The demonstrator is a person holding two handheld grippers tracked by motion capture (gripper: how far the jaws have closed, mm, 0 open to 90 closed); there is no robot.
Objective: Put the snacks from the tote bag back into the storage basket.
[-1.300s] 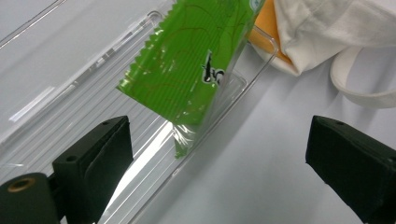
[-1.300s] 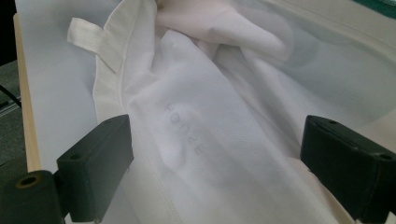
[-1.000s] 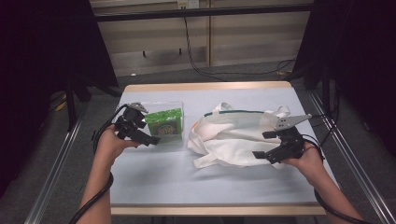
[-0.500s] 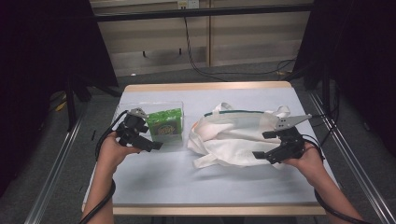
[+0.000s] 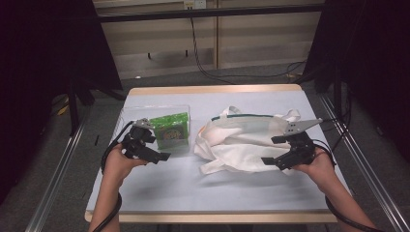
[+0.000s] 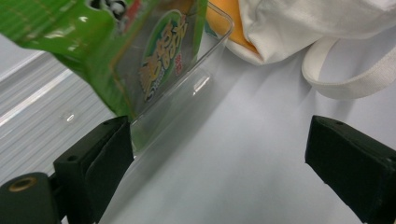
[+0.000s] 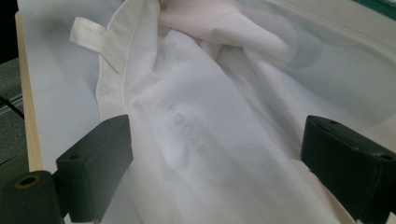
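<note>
Dark curtains surround a pale blue table (image 5: pixel 159 193) set on a grey floor. On the table, a clear plastic box (image 5: pixel 181 147) holds a green snack packet (image 5: pixel 169 129) on the left, and a white cloth bag (image 5: pixel 241 140) lies crumpled at the centre-right.

Change since a second ago: the left gripper (image 5: pixel 152 153) has drawn back from over the box toward the near edge and now sits just beside the box's near corner. Its jaws stand wide apart and hold nothing; the left gripper view shows one jaw just beside the box wall (image 6: pixel 182 100), with the packet (image 6: pixel 140 51) leaning inside.

The right gripper (image 5: pixel 283 151) has kept its position at the right end of the bag. Its jaws are also spread wide, with the bag fabric (image 7: pixel 201 121) lying between them, ungripped.

Assessment: the packet remains in the box and the bag is not yet held open. The withdrawal suggests repositioning before a grasp, most likely on the box or packet.
</note>
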